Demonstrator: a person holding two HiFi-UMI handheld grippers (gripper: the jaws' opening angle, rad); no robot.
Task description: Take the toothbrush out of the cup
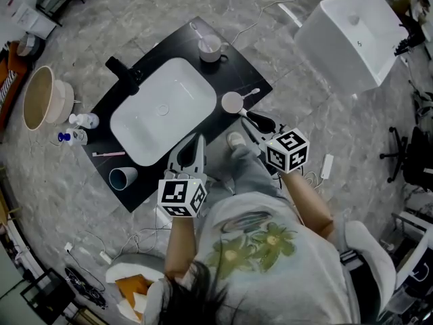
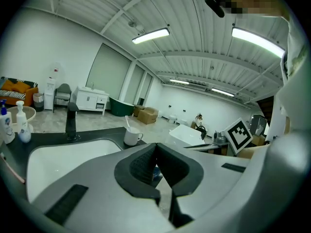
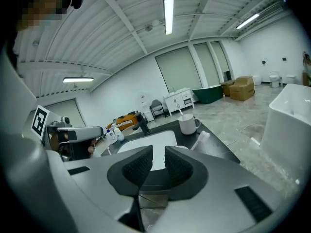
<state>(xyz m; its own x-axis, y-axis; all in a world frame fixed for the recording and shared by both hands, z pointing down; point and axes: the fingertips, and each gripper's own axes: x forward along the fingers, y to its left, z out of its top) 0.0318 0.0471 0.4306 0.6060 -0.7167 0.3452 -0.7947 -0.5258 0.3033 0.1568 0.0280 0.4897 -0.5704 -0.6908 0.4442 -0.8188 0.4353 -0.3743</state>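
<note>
Presently, a white toothbrush [image 1: 196,30] is seen in the white ceramic mug [image 1: 214,55], left gripper [image 2: 155,146] closed empty, right gripper [image 3: 159,150] slightly parted, empty.

Lighting is bright and even, from long ceiling lamps [image 2: 151,35] that burn out to plain white in both gripper views. Shadows on the grey floor [image 1: 284,53] are faint and soft. The white sink [image 1: 162,110] glares mildly and loses surface detail. All views bow heavily, with dark corners. The left gripper [image 2: 155,145] and right gripper [image 3: 158,152] look slightly soft close to the lens.
</note>
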